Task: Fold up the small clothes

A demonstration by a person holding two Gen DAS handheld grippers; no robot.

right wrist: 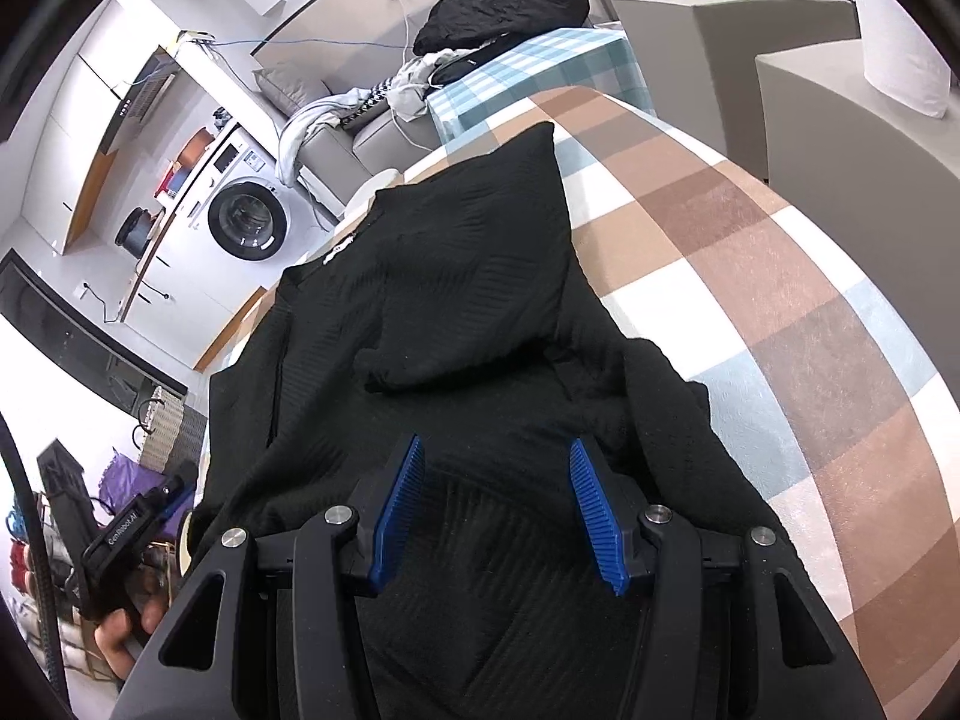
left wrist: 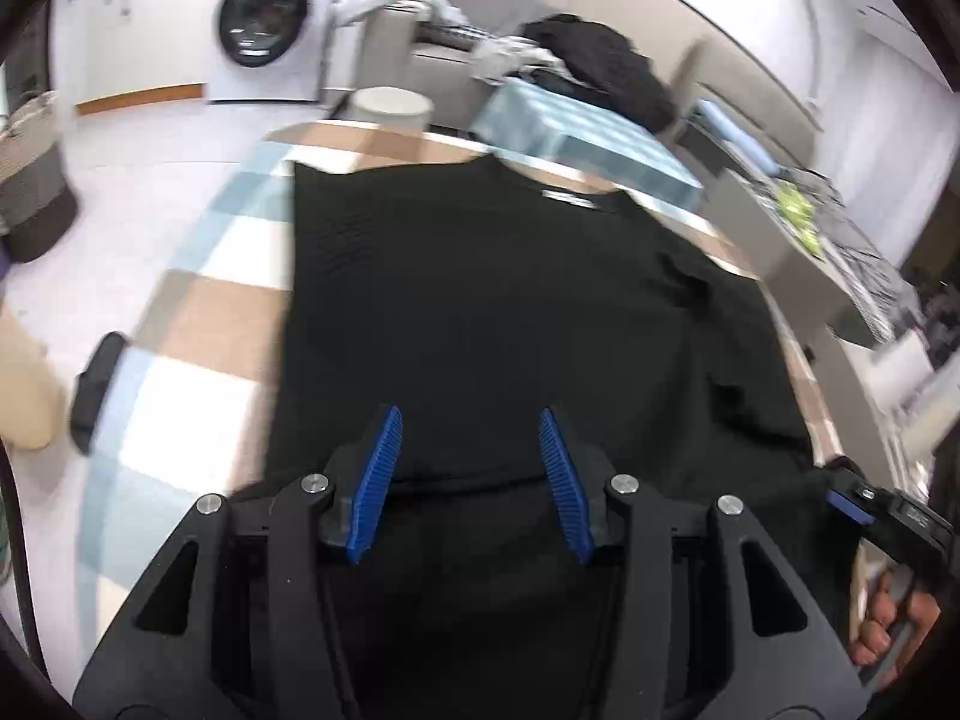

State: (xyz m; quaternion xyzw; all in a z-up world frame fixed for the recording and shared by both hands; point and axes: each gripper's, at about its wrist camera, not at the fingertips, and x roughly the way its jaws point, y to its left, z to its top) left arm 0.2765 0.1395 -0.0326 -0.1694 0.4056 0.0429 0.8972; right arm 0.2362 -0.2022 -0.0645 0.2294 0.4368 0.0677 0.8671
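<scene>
One black shirt [left wrist: 510, 324] lies spread on the checked table [left wrist: 198, 324], and its long axis runs straight away from both grippers: hem at the near edge under the tools, collar with its white label [left wrist: 567, 197] at the far end. In the right wrist view the same shirt [right wrist: 456, 312] shows a sleeve already turned in over the body, its folded edge crossing the cloth about midway, while more loose cloth bunches along the right side near the table's bare checks [right wrist: 810, 300].

Both tools hang above the hem end, pointing down and forward along the shirt's length. The left gripper [left wrist: 474, 480] has its blue pads apart with only flat cloth seen below the gap; nothing is pinched. The right gripper [right wrist: 501, 513] is likewise spread and empty, its pads over the lower body of the shirt. Whether either pad touches the cloth I cannot tell.

Judged from this, the coming fold would likely bring hem toward collar, along that long axis. Each hand sits near its own side of the hem, so neither has a clear advantage; the right one is nearer the bunched side that may need smoothing first. Beyond the table stand a washer [left wrist: 264, 18] and a second table with a dark pile [right wrist: 504, 6].
</scene>
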